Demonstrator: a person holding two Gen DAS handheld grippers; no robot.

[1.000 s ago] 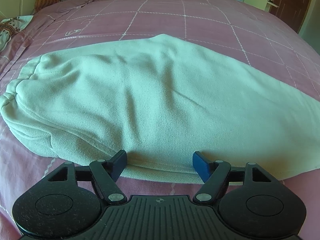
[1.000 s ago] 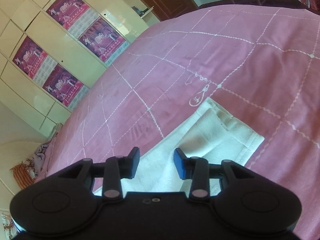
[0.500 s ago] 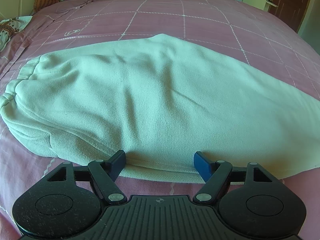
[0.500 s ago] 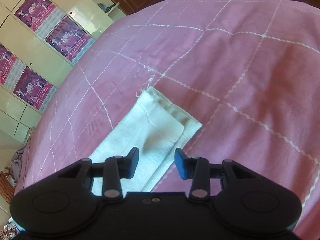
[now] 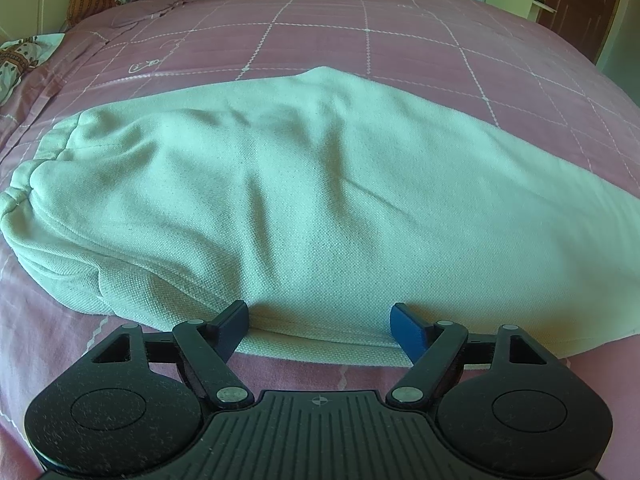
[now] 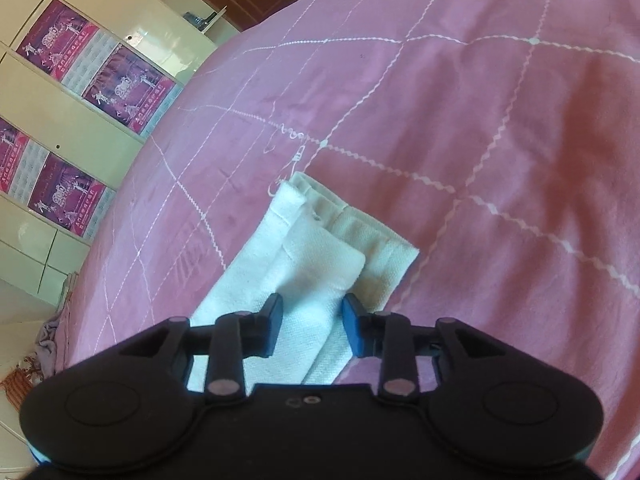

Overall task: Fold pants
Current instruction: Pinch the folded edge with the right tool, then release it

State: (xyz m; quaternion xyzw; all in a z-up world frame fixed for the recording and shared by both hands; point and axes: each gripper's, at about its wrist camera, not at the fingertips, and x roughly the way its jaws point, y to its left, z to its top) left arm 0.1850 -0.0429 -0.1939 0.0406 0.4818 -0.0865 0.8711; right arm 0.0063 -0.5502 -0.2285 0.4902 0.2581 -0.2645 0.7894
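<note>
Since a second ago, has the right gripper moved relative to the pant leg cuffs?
Yes. The right gripper has come down closer over the cuffs, turning; the wardrobe posters slid upward in its view.

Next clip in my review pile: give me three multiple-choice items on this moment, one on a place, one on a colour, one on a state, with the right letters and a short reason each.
1. Where do the pants lie?
A. on the bed
B. on a chair
C. on the floor

2. What colour is the bedspread?
A. blue
B. pink with white lines
C. plain grey

3. How does the leg end lie?
A. rolled into a ball
B. flat, layers stacked
C. hanging off the bed

Answers:
1 A, pink bed shows all around them.
2 B, white stitched grid crosses pink cloth.
3 B, both hems lie flat, one over the other.
</note>
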